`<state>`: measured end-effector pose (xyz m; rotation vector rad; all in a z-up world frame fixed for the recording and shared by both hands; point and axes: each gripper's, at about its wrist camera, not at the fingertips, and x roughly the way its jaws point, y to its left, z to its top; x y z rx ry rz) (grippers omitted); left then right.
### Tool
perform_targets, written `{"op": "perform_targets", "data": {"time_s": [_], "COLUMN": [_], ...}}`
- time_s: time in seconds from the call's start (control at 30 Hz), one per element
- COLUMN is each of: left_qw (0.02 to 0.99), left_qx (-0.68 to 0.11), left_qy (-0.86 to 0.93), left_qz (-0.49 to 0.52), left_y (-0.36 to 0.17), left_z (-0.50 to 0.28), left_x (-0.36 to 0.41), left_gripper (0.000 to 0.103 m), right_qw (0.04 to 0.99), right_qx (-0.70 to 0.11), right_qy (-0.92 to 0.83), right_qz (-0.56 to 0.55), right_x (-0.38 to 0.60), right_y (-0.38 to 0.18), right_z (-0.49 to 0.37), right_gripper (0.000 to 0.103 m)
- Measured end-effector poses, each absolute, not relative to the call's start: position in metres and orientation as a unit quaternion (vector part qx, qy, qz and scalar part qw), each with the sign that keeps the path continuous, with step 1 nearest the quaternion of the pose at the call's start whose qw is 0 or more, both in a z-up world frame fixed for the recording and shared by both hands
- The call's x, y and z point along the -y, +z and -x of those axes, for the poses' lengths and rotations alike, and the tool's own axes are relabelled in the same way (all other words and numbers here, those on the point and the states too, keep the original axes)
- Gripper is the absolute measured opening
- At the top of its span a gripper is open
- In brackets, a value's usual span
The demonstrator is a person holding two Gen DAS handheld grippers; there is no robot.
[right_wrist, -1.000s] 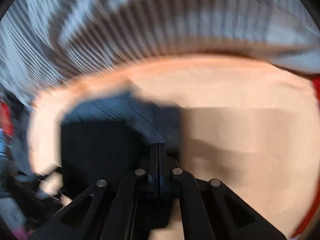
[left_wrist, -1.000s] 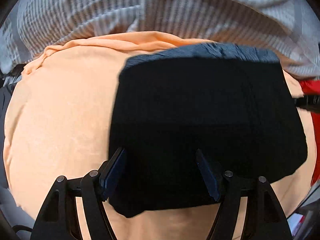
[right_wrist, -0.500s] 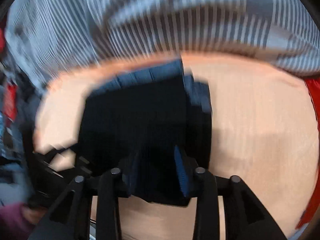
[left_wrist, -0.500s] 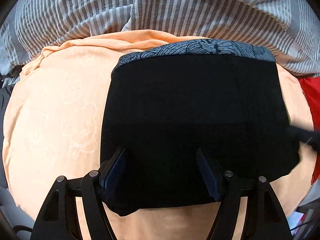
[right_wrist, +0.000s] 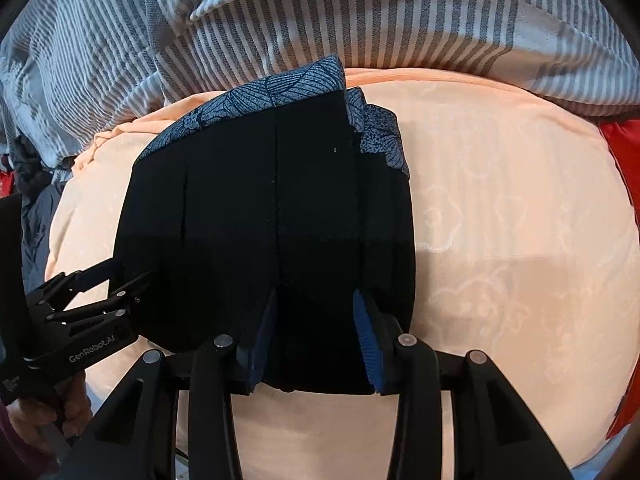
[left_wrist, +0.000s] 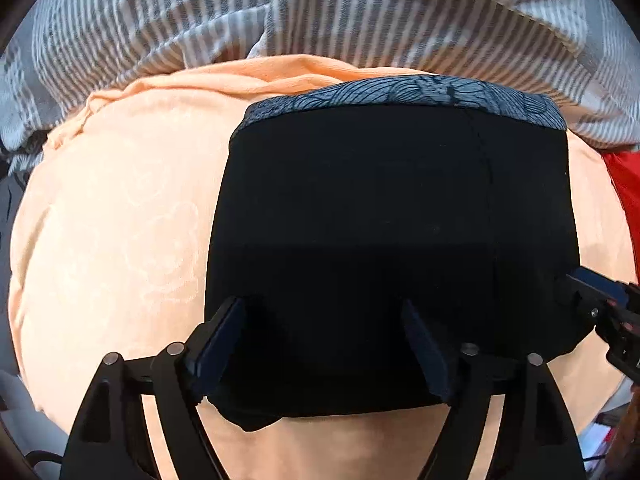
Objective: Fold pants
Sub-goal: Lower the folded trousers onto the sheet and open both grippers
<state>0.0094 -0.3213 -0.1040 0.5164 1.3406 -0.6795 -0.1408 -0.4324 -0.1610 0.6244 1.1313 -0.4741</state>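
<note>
Pants [left_wrist: 384, 240]: black, folded into a block, patterned blue waistband at the far edge, lying on the peach blanket [left_wrist: 120, 240] ahead of both sets of fingers.
Left gripper [left_wrist: 324, 348]: fingers spread wide over the near edge, grasping nothing.
Right gripper [right_wrist: 316, 340]: fingers parted, released, over the near right corner.
Writing: "GenRobot.AI" on the left gripper's body.
Beyond: striped duvet [right_wrist: 360, 20].

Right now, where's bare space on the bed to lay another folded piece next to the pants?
Bare peach sheet lies right of the pants, bordered by the striped duvet and a red cloth. Another patch lies left of them in the left view. Both open tongs crowd the near edge.
</note>
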Motion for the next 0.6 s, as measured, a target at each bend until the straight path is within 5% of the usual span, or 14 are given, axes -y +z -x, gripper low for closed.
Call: {"op": "perform_targets", "data": {"time_s": [0.1,0.17,0.5,0.6], "left_qw": [0.697,0.698,0.684,0.680], "left_qx": [-0.607,-0.606,-0.628,-0.634], "left_qy": [-0.303,-0.294,-0.281,-0.268], "left_qz": [-0.234,-0.244,-0.243,-0.251], "left_y": [-0.103,-0.102,-0.087,-0.082], "left_z": [-0.011,-0.011,-0.008,-0.003], "left_x": [0.321,0.321,0.290,0.274], "left_gripper": [0.082,0.091,0.092,0.103], "right_qw": [0.772,0.769,0.752,0.755], "right_qx": [-0.521,-0.521,-0.538,-0.548], "right_qy": [-0.226,-0.229,-0.235,-0.239], "right_qz": [-0.285,-0.291,-0.299,-0.270], "right_x": [0.430,0.430,0.414,0.398], "right_y": [-0.159,-0.159,-0.148,-0.140], "right_z": [0.142,0.142,0.155,0.159], "right_gripper": [0.043,0.044,0.058,0.063]}}
